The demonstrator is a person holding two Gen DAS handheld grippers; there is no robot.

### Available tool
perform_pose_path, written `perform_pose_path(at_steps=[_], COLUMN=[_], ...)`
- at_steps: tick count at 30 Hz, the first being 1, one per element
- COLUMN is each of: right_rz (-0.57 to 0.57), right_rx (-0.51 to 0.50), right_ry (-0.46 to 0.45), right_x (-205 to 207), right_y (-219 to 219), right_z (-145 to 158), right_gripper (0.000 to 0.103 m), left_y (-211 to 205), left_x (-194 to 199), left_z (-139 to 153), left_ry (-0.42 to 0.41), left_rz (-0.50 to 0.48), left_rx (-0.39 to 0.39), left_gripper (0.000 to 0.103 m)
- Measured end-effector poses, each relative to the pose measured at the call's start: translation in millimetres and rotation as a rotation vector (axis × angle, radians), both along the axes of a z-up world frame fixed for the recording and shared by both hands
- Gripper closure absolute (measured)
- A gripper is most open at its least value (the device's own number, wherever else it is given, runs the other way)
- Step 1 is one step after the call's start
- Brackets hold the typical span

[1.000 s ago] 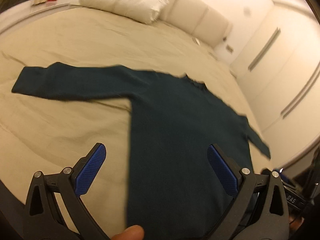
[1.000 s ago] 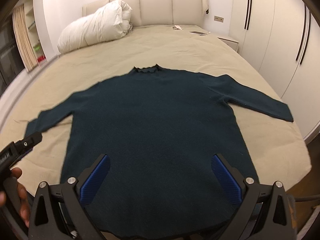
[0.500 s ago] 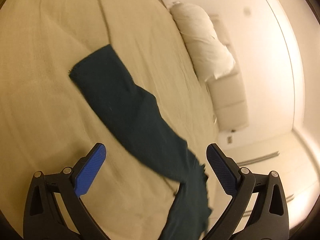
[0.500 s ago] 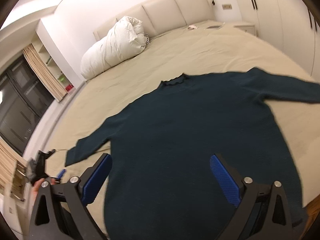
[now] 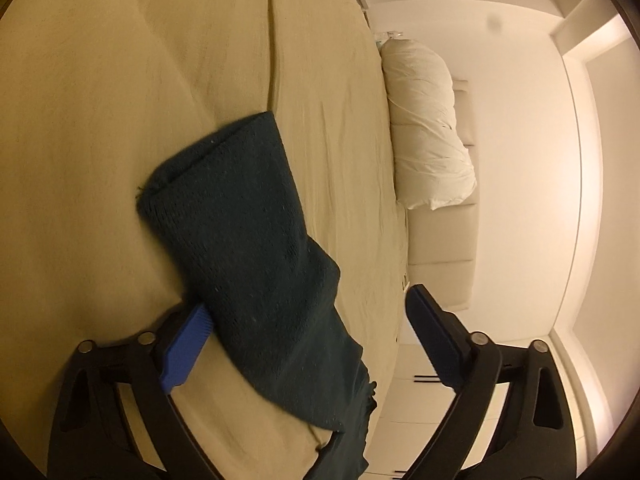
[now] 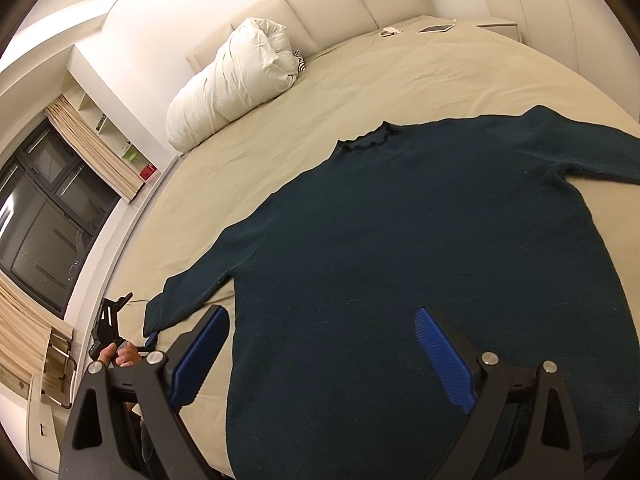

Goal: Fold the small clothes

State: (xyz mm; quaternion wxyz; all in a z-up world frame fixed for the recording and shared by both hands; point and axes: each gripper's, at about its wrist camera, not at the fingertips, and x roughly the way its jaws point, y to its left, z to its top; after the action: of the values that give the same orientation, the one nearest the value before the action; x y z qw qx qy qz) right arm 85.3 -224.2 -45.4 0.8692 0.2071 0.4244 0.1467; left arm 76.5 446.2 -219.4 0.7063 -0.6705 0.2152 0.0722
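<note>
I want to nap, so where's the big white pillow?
In the right wrist view, the white pillow lies at the bed's far left, against the headboard, beyond the dark sweater.

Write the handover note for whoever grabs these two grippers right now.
Left gripper: jaws closing around the cuff of the dark teal knit sweater's sleeve, not yet pinched.
Right gripper: jaws narrowing slightly, empty, over the sweater's lower body.
Sweater lies flat, front up, sleeves spread, on the beige bed sheet.
Done: laid out. Left: every fold, likely starting with this sleeve.
</note>
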Motion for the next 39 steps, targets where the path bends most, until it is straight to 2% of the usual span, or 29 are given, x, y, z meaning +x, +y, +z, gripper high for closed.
perform_pose_path(at_steps=[2, 4, 5, 6, 8, 10, 13, 16, 20, 21, 23, 25, 28, 30, 31, 32, 33, 35, 37, 39], right_rz=[-0.002, -0.008, -0.010, -0.015, -0.019, -0.026, -0.039, -0.064, -0.121, -0.138, -0.173, -0.210, -0.266, -0.290, -0.293, -0.292, -0.288, -0.270, -0.241, -0.201], right_rx=[0.002, 0.007, 0.007, 0.003, 0.004, 0.008, 0.025, 0.047, 0.082, 0.088, 0.099, 0.110, 0.121, 0.120, 0.119, 0.116, 0.110, 0.096, 0.108, 0.134], right_ry=[-0.004, -0.011, -0.014, -0.014, -0.013, -0.011, -0.002, 0.006, 0.016, 0.018, 0.019, 0.024, 0.042, 0.065, 0.073, 0.083, 0.088, 0.100, 0.111, 0.132], right_x=[0, -1, -1, -1, 0, 0, 1, 1, 2, 3, 4, 6, 11, 17, 19, 23, 27, 40, 54, 75], right_y=[-2, -6, -7, -9, -13, -17, -27, -42, -76, -85, -104, -123, -153, -170, -174, -180, -182, -182, -176, -165], right_z=[-1, -1, -1, -1, -3, -6, -12, -20, -29, -31, -36, -41, -53, -63, -66, -70, -72, -77, -82, -86], right_gripper=[0.008, 0.008, 0.008, 0.009, 0.012, 0.014, 0.015, 0.015, 0.015, 0.015, 0.015, 0.015, 0.015, 0.015, 0.015, 0.015, 0.015, 0.015, 0.014, 0.014], left_y=[3, 10, 13, 15, 17, 11, -21, -77, -187, -228, -288, -354, -437, -482, -496, -500, -501, -500, -507, -492], left_x=[4, 4, 5, 6, 8, 18, 43, 82, 140, 157, 175, 191, 208, 215, 214, 213, 201, 184, 174, 168], left_z=[-4, -7, -12, -13, -16, -6, 36, 86, 143, 153, 159, 150, 106, 62, 43, 26, 18, 19, 21, 29], left_ry=[0.010, 0.017, 0.025, 0.034, 0.053, 0.081, 0.082, 0.022, -0.078, -0.108, -0.139, -0.167, -0.127, -0.034, 0.012, 0.042, 0.043, 0.024, 0.032, -0.002], left_rz=[0.008, 0.021, 0.025, 0.025, 0.014, -0.015, -0.090, -0.226, -0.431, -0.503, -0.604, -0.728, -0.886, -1.017, -1.075, -1.119, -1.119, -1.110, -1.126, -1.107], left_rx=[-0.005, -0.021, -0.026, -0.024, -0.004, 0.068, 0.217, 0.402, 0.665, 0.740, 0.829, 0.901, 1.001, 1.087, 1.093, 1.076, 1.082, 1.137, 1.164, 1.174], left_gripper=[0.027, 0.052, 0.058, 0.072, 0.076, 0.091, 0.094, 0.095, 0.095, 0.095, 0.095, 0.095, 0.095, 0.095, 0.094, 0.094, 0.093, 0.092, 0.079, 0.074])
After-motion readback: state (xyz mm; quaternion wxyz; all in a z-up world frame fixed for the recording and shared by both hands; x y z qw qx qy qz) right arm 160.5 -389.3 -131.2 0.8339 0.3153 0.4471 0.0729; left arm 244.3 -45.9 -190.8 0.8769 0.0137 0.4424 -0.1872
